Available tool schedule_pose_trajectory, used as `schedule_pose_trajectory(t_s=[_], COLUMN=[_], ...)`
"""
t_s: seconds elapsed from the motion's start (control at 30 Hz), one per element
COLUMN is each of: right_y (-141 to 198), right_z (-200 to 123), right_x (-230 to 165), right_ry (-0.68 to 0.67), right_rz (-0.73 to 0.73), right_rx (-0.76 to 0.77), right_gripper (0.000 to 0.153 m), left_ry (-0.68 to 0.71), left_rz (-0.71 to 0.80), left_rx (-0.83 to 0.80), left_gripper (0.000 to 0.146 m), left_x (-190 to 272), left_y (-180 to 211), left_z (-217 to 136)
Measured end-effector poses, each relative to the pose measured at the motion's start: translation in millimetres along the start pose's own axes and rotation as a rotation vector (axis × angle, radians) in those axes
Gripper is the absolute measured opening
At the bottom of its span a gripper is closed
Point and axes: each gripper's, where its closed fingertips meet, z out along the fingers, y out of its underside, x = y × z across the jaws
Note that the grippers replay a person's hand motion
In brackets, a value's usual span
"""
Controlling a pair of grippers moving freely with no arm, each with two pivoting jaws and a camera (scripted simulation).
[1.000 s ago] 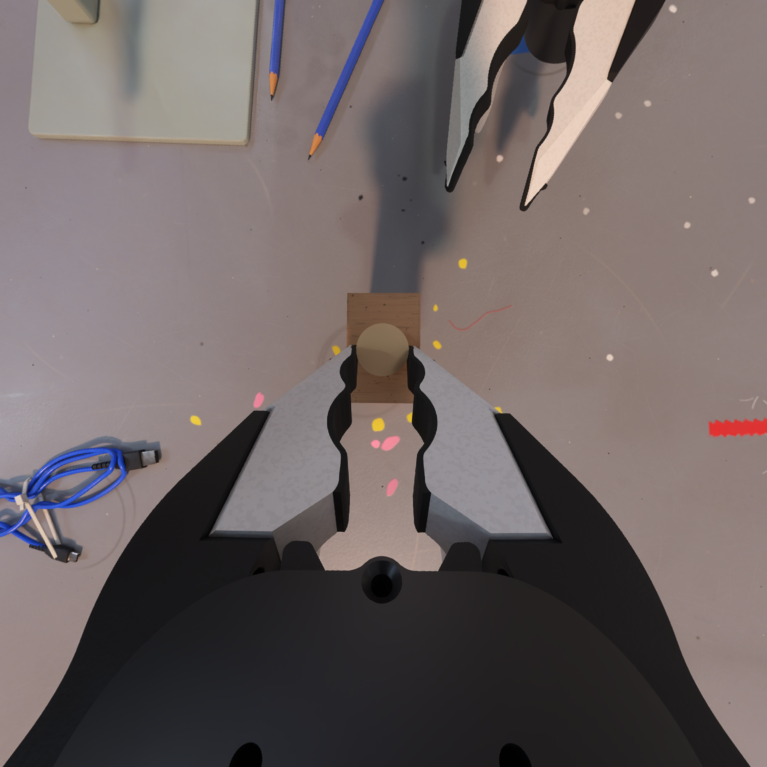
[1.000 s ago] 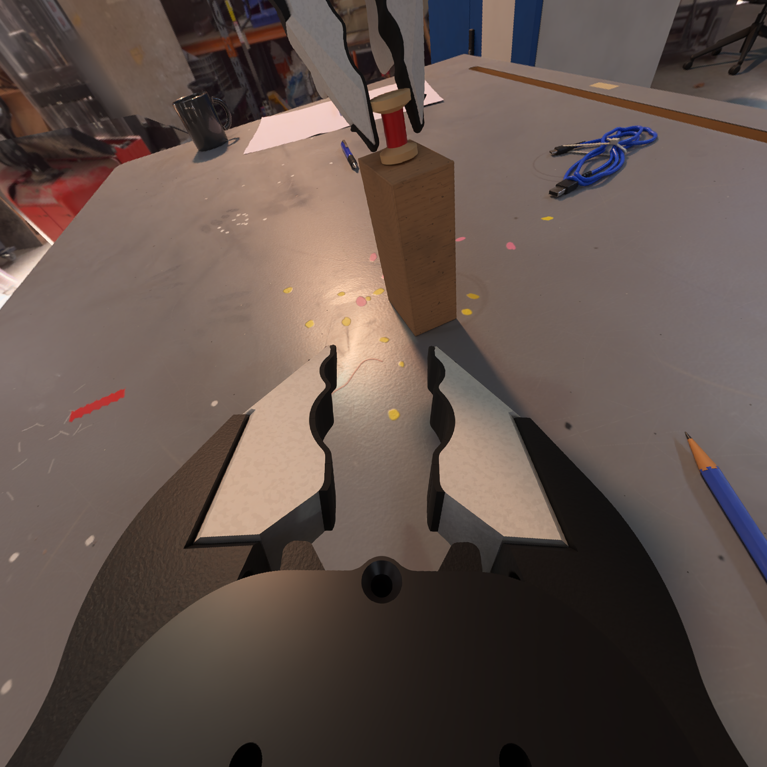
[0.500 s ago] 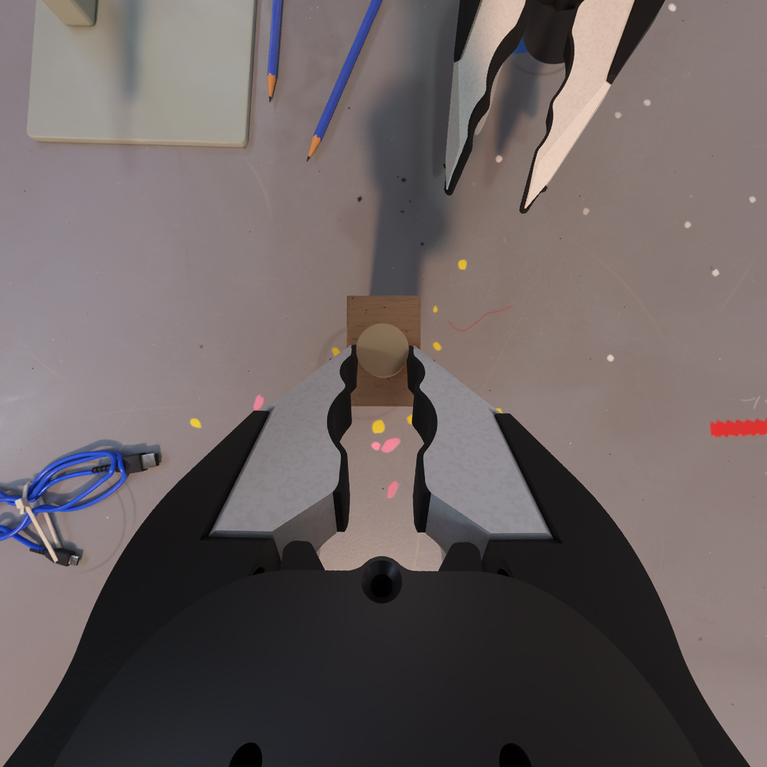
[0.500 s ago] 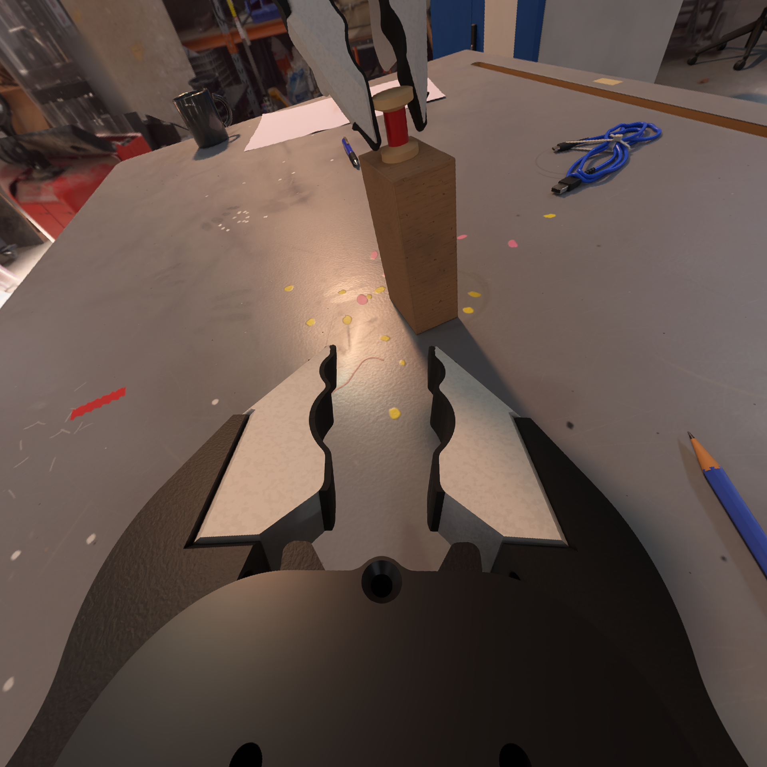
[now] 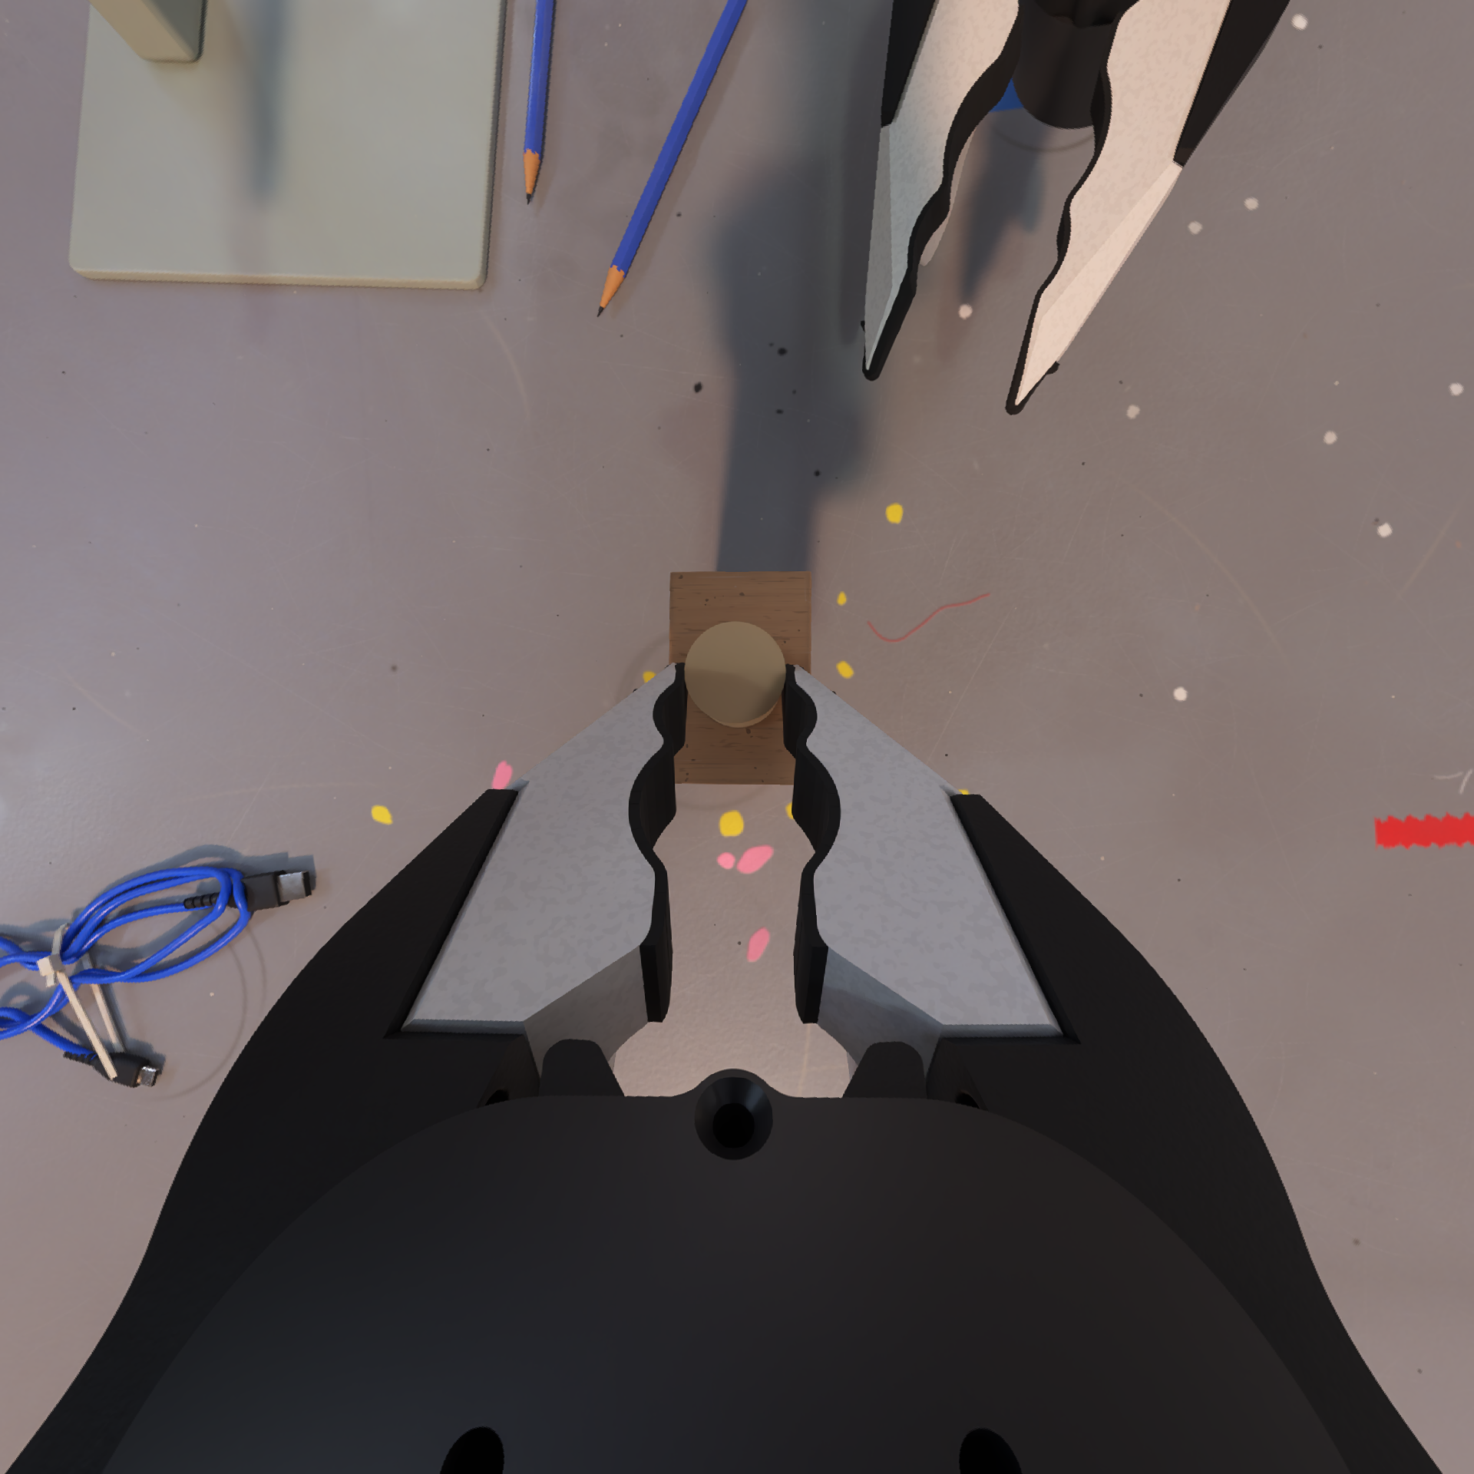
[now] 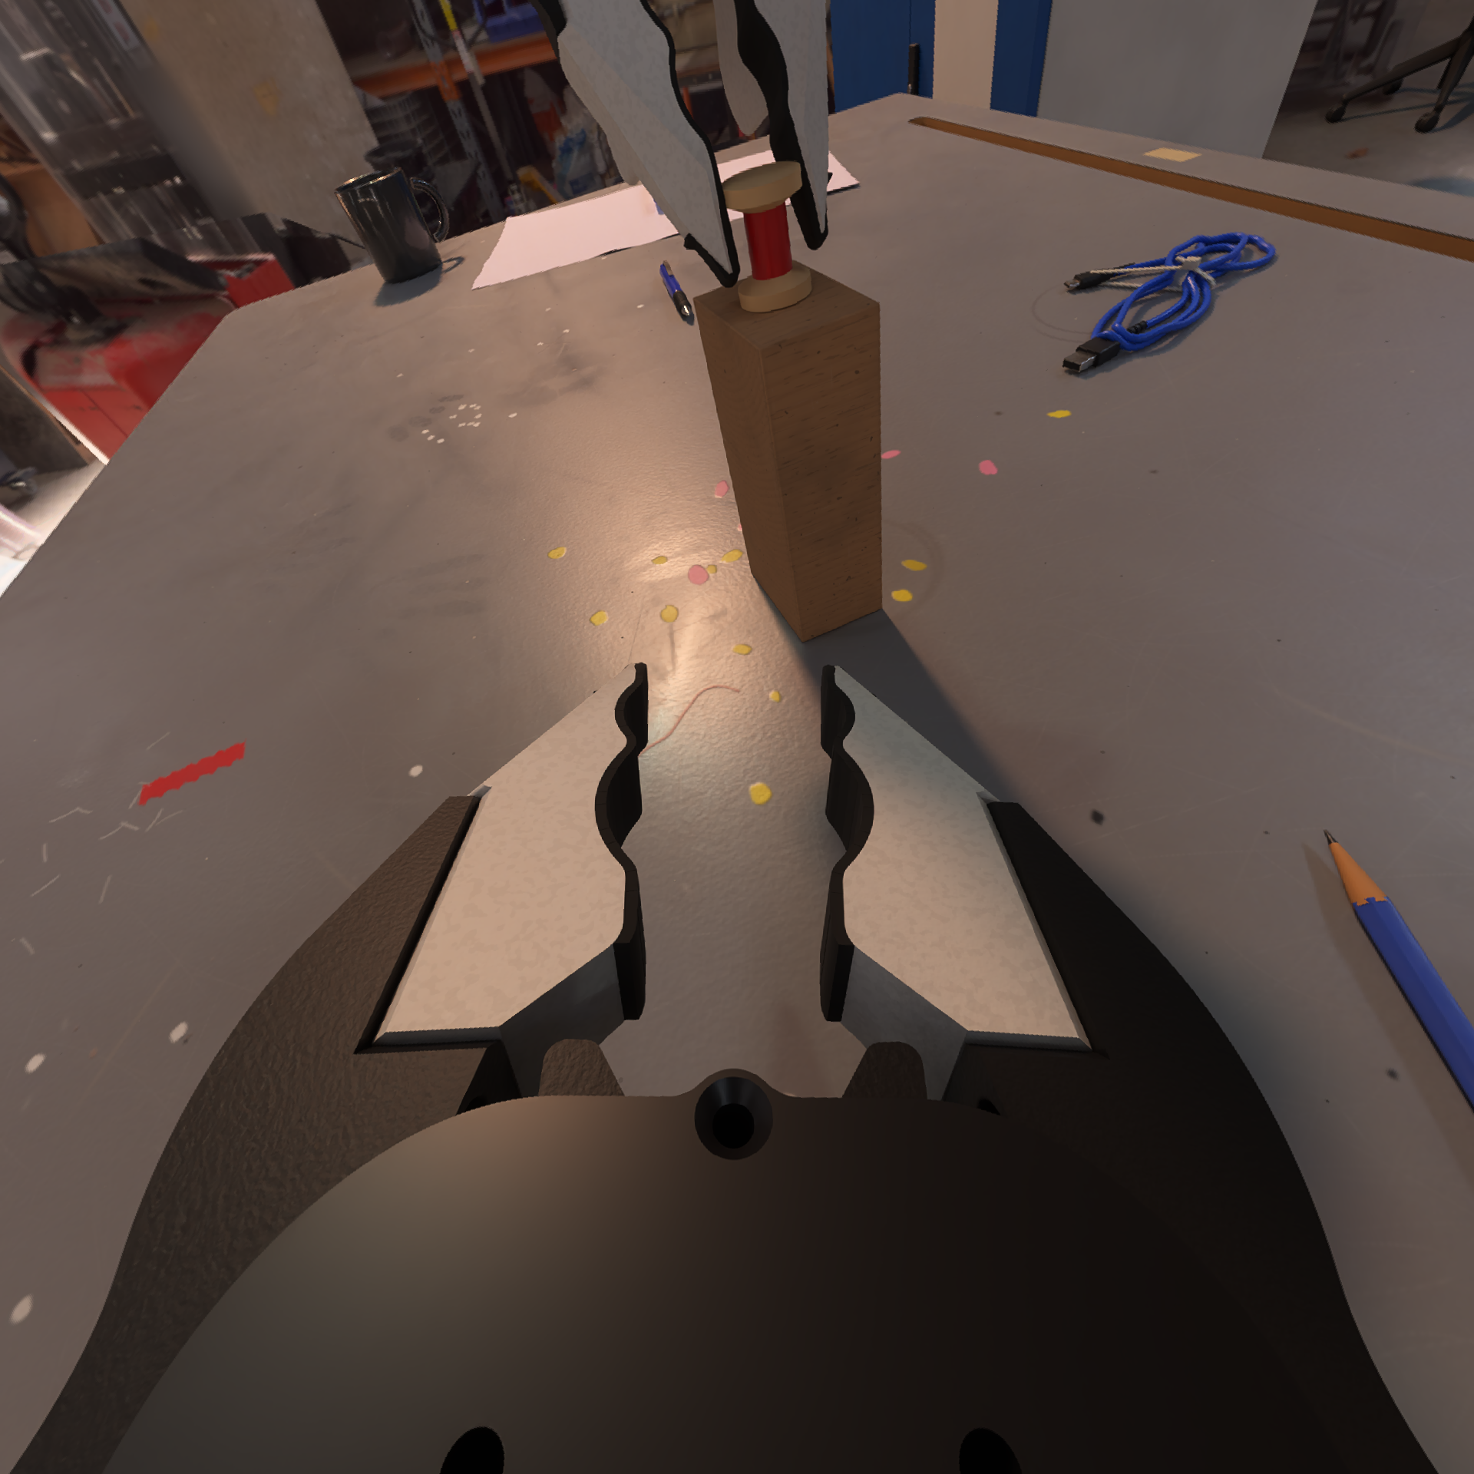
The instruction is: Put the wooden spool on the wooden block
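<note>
My left tool pinches the spool at its red waist, its base resting upright on the block. It looks light, stiff and smooth; the flanges should stop it slipping, but the tall, narrow block could tip. My right tool hangs spread, empty, above the table.

Left gripper, broad matte black body, two pale grey speckled wedge fingers with wavy black inner edges, round recessed hole at centre, right gripper of the same build, body lit brownish
</note>
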Motion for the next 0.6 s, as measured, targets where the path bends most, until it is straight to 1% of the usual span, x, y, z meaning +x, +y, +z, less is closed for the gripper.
schedule_pose_trajectory(t_s=[0.4,0.43,0.47,0.6], right_y=[0.9,1.0,1.0,0.2], right_z=[0.7,0.7,0.7,-0.2], right_x=[-0.8,-0.9,-1.0,-0.7], right_ry=[-0.006,-0.006,-0.006,-0.004], right_rz=[0.0,-0.001,-0.001,-0.001], right_rx=[-0.007,-0.007,-0.007,-0.003], right_gripper=[0.043,0.043,0.043,0.044], left_ry=[-0.001,0.0,0.002,-0.014], left_rz=[-0.004,-0.004,-0.002,0.002], left_rx=[0.007,0.01,0.013,0.056], left_gripper=[0.024,0.04,0.049,0.066], left_x=[0.1,0.4,0.8,0.9], left_y=[-1.4,-1.7,-1.9,-4.0], left_z=[1.1,1.0,0.4,-15.6])
